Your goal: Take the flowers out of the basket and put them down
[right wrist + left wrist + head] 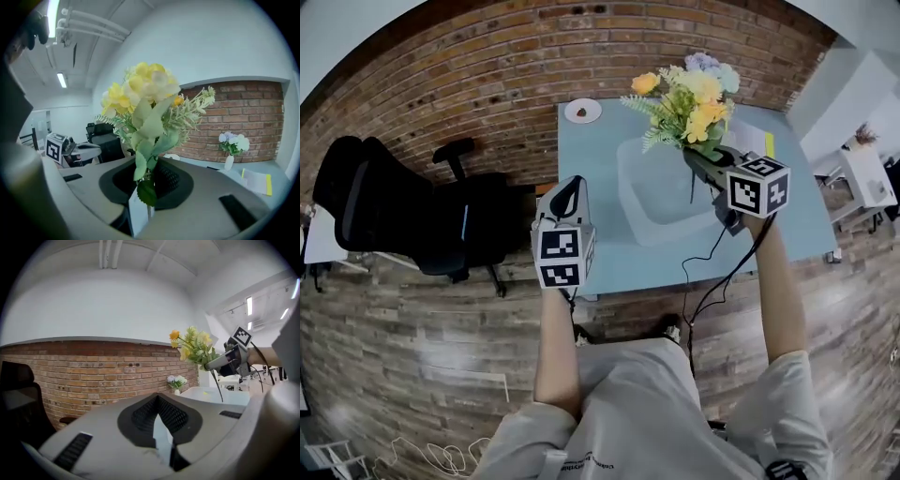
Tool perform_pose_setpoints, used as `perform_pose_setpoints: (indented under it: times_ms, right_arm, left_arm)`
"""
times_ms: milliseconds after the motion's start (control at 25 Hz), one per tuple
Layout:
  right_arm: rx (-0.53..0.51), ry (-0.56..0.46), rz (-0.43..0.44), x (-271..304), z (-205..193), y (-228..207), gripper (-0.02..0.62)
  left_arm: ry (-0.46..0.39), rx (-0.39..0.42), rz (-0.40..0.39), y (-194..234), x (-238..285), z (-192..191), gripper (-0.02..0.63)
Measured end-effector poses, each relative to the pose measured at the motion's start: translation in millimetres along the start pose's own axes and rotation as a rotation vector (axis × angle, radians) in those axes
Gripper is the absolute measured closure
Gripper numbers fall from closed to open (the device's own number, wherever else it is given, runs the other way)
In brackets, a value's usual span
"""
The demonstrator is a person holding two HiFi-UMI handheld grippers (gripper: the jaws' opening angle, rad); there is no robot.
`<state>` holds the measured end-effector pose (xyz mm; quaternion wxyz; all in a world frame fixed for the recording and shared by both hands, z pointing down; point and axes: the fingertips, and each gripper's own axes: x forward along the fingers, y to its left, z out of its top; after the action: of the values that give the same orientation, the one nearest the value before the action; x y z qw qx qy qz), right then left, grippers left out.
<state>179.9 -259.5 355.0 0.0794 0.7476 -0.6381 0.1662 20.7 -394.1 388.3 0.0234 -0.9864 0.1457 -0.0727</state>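
A bunch of yellow and white artificial flowers (689,98) with green leaves is lifted above the translucent basket (649,202) on the pale blue table (591,155). My right gripper (696,156) is shut on the stems; in the right gripper view the flowers (145,98) rise straight out of the right gripper (149,165). The stem ends hang free below the jaws, over the basket. My left gripper (570,184) hovers at the table's near left, apart from the basket. Its jaws stand slightly apart, and the left gripper (158,402) holds nothing. From there the flowers (194,347) show at upper right.
A small white vase of lilac and white flowers (231,146) stands at the table's far side by the brick wall. There is a white plate (582,112) at the far left corner and a yellow-edged paper (256,181) at the right. A black office chair (403,202) is left of the table.
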Motion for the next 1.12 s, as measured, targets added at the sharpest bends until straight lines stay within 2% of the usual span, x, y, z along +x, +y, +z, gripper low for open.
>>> perform_pose_setpoints:
  times_ms: [160, 240, 320, 600, 920, 1120]
  right_arm:
    - [0.039, -0.072, -0.041, 17, 16, 35, 0.505]
    - [0.078, -0.084, -0.043, 24, 21, 51, 0.505]
    - [0.116, -0.08, -0.031, 36, 22, 66, 0.505]
    - [0.251, -0.054, 0.058, 91, 1, 116, 0.505]
    - [0.373, 0.115, 0.024, 152, -85, 146, 0.505]
    - [0.433, 0.241, -0.072, 185, -161, 148, 0.505]
  left_arm:
    - [0.023, -0.009, -0.052, 32, -8, -15, 0.589]
    - [0.034, -0.039, -0.073, 41, -11, -24, 0.589]
    - [0.042, -0.065, -0.088, 46, -14, -32, 0.589]
    - [0.064, -0.06, -0.162, 57, -11, -45, 0.589]
    - [0.1, -0.05, -0.203, 75, 1, -66, 0.589]
    - [0.098, -0.056, -0.224, 85, 1, -78, 0.589]
